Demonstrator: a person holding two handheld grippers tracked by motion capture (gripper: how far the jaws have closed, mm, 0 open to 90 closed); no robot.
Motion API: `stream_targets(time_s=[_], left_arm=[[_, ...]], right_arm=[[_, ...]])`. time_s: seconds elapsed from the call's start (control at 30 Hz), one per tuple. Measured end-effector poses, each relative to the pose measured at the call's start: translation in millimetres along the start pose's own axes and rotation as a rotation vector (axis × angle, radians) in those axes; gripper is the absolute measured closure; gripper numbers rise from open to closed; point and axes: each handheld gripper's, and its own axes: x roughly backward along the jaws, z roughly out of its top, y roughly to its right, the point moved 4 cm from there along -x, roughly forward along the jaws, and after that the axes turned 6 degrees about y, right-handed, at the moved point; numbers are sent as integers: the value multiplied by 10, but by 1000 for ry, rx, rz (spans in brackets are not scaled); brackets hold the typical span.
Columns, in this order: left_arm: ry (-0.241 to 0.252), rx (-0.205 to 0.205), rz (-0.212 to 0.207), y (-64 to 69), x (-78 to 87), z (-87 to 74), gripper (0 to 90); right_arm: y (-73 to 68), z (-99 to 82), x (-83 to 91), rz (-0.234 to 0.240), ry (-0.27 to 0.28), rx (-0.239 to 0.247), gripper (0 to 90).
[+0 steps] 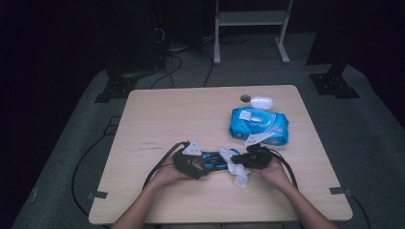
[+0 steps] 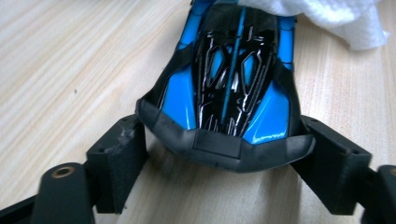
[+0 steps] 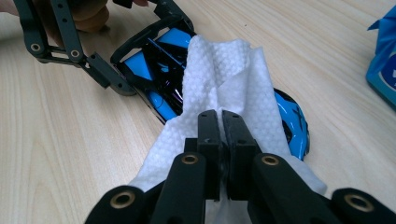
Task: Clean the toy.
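left hand-held gripper (image 2: 224, 154) clamped round blue toy car (image 2: 229, 79), right hand-held gripper (image 3: 222, 123) pinching white wipe (image 3: 224, 70)

Blue toy car (image 2: 229, 79) under white wipe (image 3: 219, 88)

Wipe (image 3: 219, 79) drapes over toy car (image 2: 229, 79), wipes pack (image 1: 259, 125) behind.

1. Left gripper (image 1: 203, 164): held low over the table, jaws spread and clasping a toy car (image 2: 233, 79) by its end.
2. Right gripper (image 3: 221, 122): jaws pressed together, pinching a white wipe (image 3: 224, 79).
3. Forearms entering from below, converging.
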Motion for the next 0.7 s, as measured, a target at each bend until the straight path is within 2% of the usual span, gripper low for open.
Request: stream_targets(time_s=[0.07,0.13,0.2,0.27,0.4,0.47,0.57,0.63,0.7], left_arm=[[-1,20,0,-4,10,0,191],[9,60,-11,-16,32,1,180],[4,76,-16,-20,46,-8,178],[33,129,-42,-31,76,-5,178],[87,225,-65,-91,170,16,178],[93,249,-92,-98,195,9,217],[85,284,-103,-103,182,-2,236],[78,324,-120,-118,168,-1,249],[74,340,-138,-116,161,4,302]], right_arm=[[1,-3,-8,1,1,-4,859],[-7,-12,-5,-6,10,-1,859],[-16,-21,0,-15,15,6,860],[-12,-30,2,-12,24,7,860],[-16,-50,7,-12,40,-5,860],[-22,-51,4,-13,42,-2,860],[-32,-57,3,-15,48,-5,860],[-34,-62,4,-15,51,-6,860],[-41,-62,5,-22,49,7,860]])
